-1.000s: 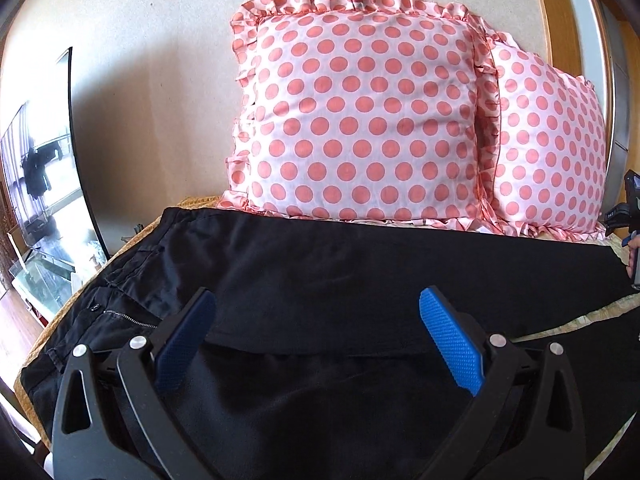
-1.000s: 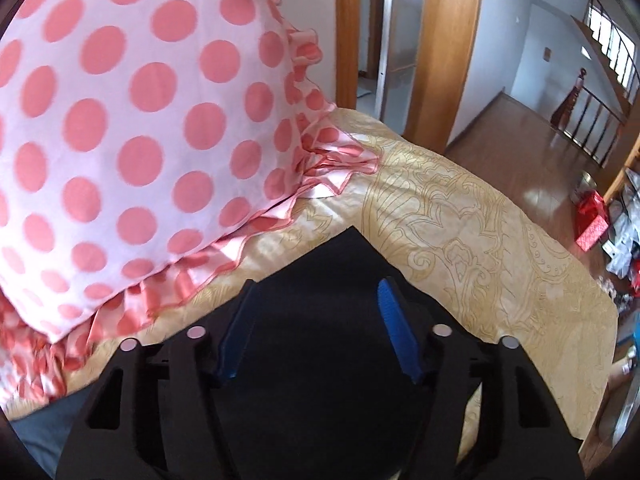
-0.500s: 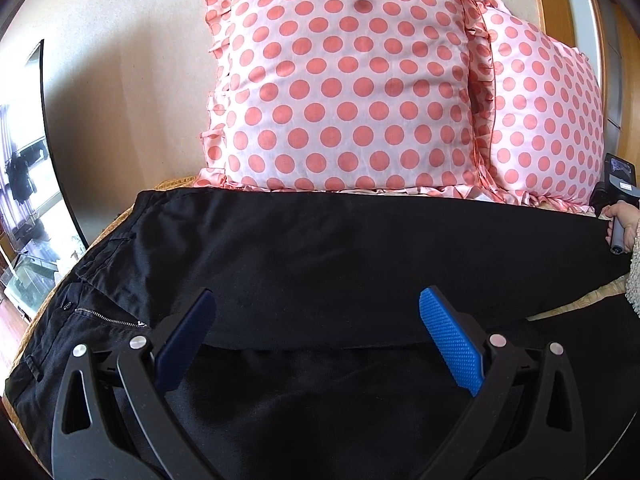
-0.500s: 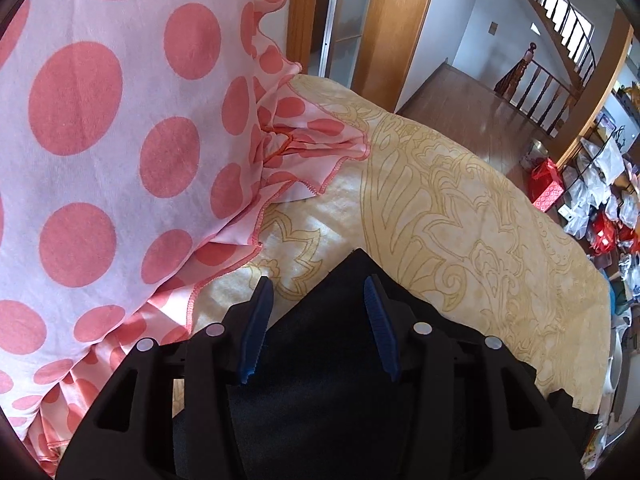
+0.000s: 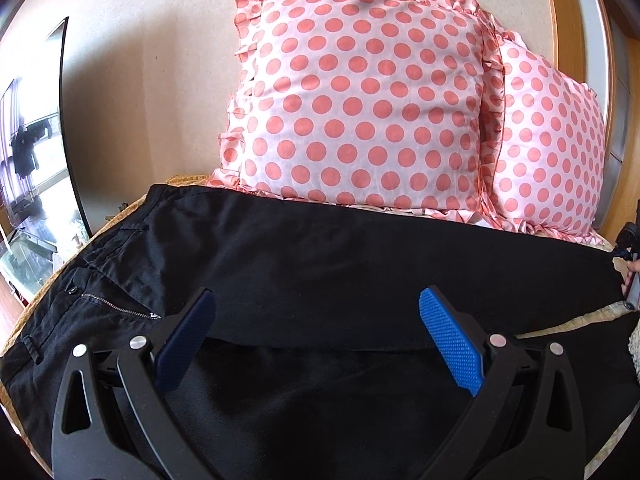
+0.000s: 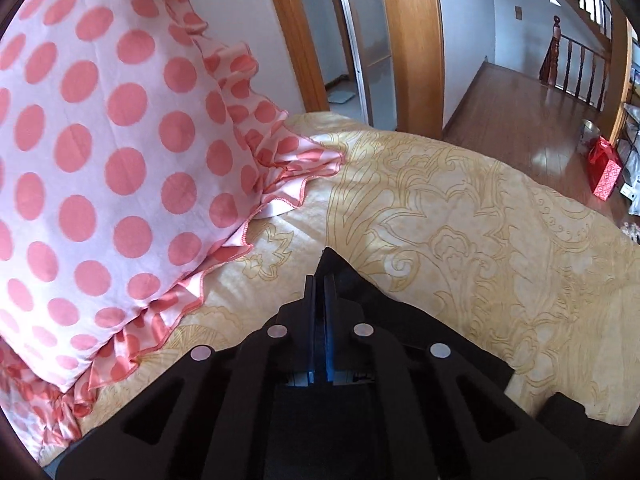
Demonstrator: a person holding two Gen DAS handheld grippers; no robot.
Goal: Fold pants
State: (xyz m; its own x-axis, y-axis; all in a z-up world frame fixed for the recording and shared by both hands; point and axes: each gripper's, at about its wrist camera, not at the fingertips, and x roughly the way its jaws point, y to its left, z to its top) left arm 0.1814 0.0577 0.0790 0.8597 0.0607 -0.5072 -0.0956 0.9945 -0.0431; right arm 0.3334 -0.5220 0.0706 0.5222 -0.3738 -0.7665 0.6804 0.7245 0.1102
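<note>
Black pants point(image 5: 320, 272) lie spread across the bed in the left wrist view, waistband and zipper at the left, legs running to the right. My left gripper point(image 5: 316, 316) is open and hovers over the crotch and the nearer leg. In the right wrist view my right gripper point(image 6: 319, 284) is shut on the hem corner of a black pant leg point(image 6: 340, 276), which sticks out just past the fingertips. The right gripper also shows at the far right edge of the left wrist view point(image 5: 630, 264).
Two pink polka-dot pillows point(image 5: 360, 104) lean on the wall behind the pants. A yellow patterned bedspread point(image 6: 460, 220) covers the bed. A doorway and wooden floor point(image 6: 520, 92) lie beyond the bed's right end. A dark screen point(image 5: 36, 128) stands at the left.
My right gripper has closed its fingers on the pant leg's hem corner. The left gripper stayed open and drifted slightly over the pants.
</note>
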